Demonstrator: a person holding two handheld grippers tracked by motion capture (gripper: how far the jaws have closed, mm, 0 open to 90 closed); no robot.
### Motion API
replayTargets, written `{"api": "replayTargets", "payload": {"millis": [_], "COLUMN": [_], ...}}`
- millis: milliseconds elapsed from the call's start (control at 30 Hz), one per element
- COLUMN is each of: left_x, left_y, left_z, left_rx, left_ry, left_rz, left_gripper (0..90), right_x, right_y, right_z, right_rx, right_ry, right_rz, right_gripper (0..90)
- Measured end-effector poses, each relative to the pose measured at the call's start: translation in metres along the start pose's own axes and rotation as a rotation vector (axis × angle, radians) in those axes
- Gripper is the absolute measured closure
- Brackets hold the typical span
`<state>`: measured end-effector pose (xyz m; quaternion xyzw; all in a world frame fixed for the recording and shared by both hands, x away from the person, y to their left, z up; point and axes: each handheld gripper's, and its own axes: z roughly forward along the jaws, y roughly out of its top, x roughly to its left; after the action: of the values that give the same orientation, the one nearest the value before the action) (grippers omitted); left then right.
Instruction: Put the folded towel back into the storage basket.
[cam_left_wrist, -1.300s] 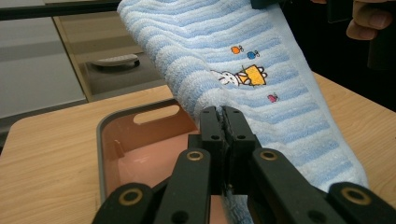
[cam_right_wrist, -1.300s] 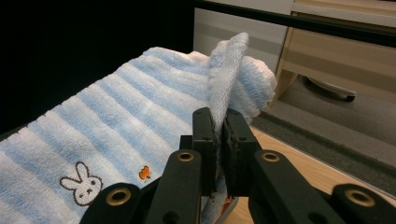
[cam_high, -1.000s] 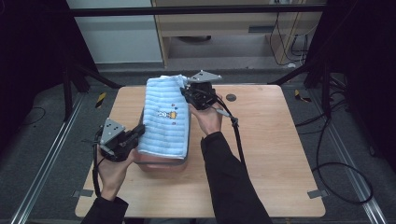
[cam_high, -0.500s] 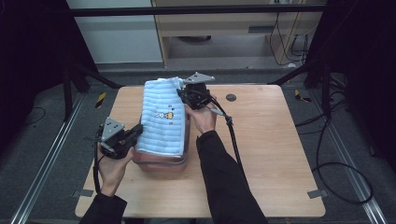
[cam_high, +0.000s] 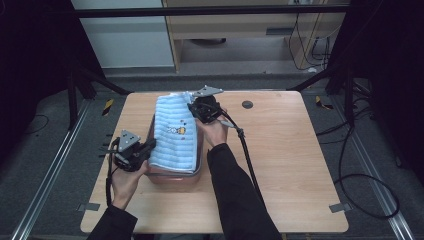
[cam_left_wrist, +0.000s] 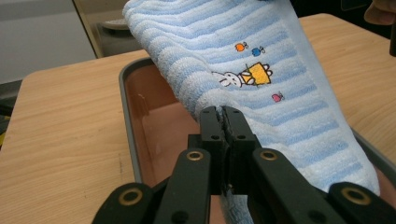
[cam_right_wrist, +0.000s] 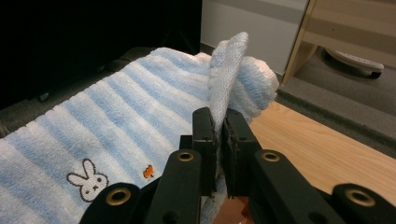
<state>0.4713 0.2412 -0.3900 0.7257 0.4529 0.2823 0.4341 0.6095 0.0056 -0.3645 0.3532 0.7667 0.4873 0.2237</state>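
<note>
over the pale wooden bench (cam_high: 280, 150) a light-blue striped terry towel with a small rabbit print (cam_high: 175, 132) stretches above a brown metal-rimmed rectangular tray (cam_high: 176, 176). left gripper (cam_left_wrist: 223, 114) — low at the tray's near-left side, forearm reaching from below — is clamped on the towel's near edge; right gripper (cam_right_wrist: 218, 122), hand raised at the far end, pinches an upturned corner.
</note>
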Motion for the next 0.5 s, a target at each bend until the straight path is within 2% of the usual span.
{"api": "replayTargets", "payload": {"millis": [233,400,500], "left_x": [-0.006,-0.004,-0.002], "left_y": [-0.008,-0.013,-0.015], "left_z": [0.006,0.008,0.009], "left_rx": [0.044,0.061,0.066], "left_ry": [-0.012,0.007,0.014], "left_rz": [-0.002,0.024,0.022], "left_gripper": [87.9,87.9,87.9], "right_x": [-0.002,-0.002,-0.001], "right_y": [-0.012,-0.02,-0.024], "right_z": [0.005,0.01,0.015], "right_rx": [0.033,0.045,0.051], "right_ry": [-0.004,0.001,0.004], "right_rz": [-0.005,-0.005,0.001], "right_gripper": [84.8,84.9,84.8]}}
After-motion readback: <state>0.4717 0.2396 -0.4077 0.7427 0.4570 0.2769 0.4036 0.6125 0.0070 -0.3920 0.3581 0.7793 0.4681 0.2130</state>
